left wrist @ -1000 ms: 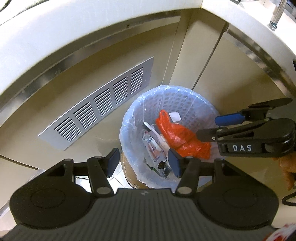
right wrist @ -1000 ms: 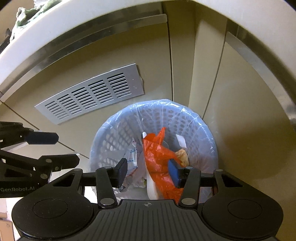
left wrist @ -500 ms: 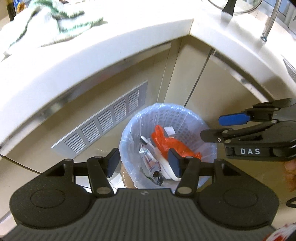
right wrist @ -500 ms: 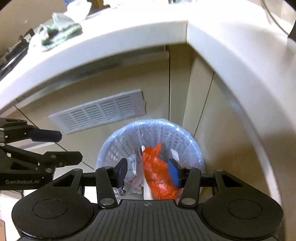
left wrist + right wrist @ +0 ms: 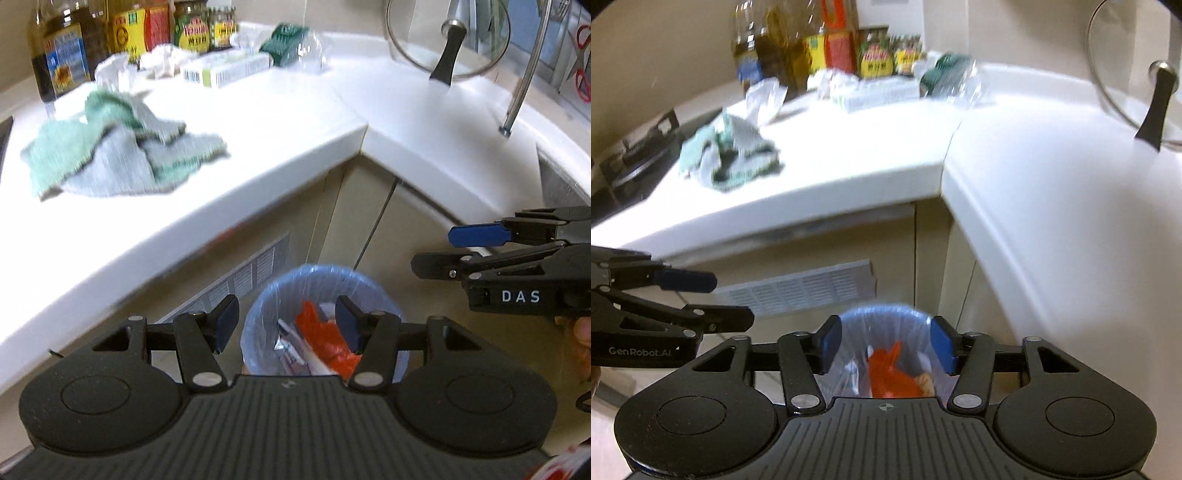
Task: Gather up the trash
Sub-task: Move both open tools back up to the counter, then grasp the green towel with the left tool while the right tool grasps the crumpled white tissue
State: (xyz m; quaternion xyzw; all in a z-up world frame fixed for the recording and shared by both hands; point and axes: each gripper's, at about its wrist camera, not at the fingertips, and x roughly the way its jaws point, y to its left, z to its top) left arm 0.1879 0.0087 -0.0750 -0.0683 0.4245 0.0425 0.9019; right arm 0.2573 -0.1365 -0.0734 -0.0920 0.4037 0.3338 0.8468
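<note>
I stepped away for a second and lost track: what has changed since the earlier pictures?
Both grippers rose away from the lined bin, bringing the countertop and green cloth into view. The right gripper has just been opening, nothing between its jaws. The left gripper stayed open and empty; the orange bag stayed in the bin.

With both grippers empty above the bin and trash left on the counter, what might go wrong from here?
1. The crumpled clear plastic lies right beside the green sponge; a grab could catch both.
2. The green cloth may be mistaken for trash.
3. The bottles stand close behind the crumpled paper; the left gripper or right gripper could knock them when reaching in.
</note>
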